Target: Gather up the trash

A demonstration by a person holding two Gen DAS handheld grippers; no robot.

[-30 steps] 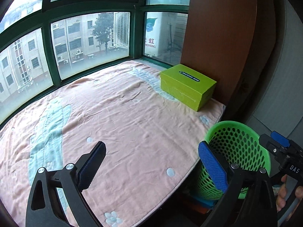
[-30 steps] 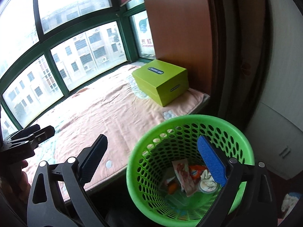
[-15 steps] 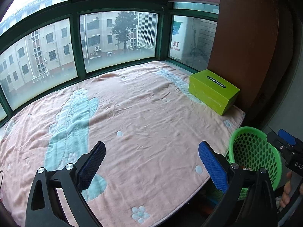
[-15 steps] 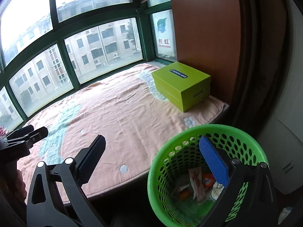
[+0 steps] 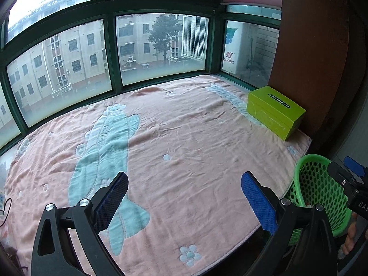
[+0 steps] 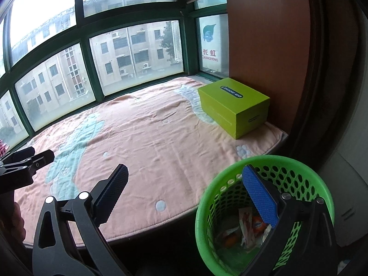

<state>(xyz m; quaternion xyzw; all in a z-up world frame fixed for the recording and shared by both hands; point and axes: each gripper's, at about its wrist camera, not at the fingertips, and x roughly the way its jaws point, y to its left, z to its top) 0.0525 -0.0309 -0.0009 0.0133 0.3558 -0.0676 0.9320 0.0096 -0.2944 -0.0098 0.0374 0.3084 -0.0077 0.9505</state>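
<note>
A green perforated basket (image 6: 264, 209) stands on the floor beside the blanket-covered window seat; several wrappers and scraps of trash (image 6: 247, 228) lie at its bottom. My right gripper (image 6: 184, 193) is open and empty, its right finger over the basket's mouth, its left finger over the blanket's front edge. My left gripper (image 5: 184, 197) is open and empty too, above the pink blanket (image 5: 179, 142). The basket (image 5: 319, 188) shows at the right edge of the left wrist view, with the right gripper's body in front of it.
A lime-green box (image 6: 233, 107) sits at the blanket's far right corner against a brown wooden panel (image 6: 266, 46). Green-framed windows (image 5: 158, 46) bound the seat behind. The left gripper's body and a hand (image 6: 13, 172) show at the left edge. White furniture (image 6: 342, 191) stands right of the basket.
Both views have swung left: the basket and green box slid toward the right edge and more blanket came into sight. Both grippers stayed empty and wide.
</note>
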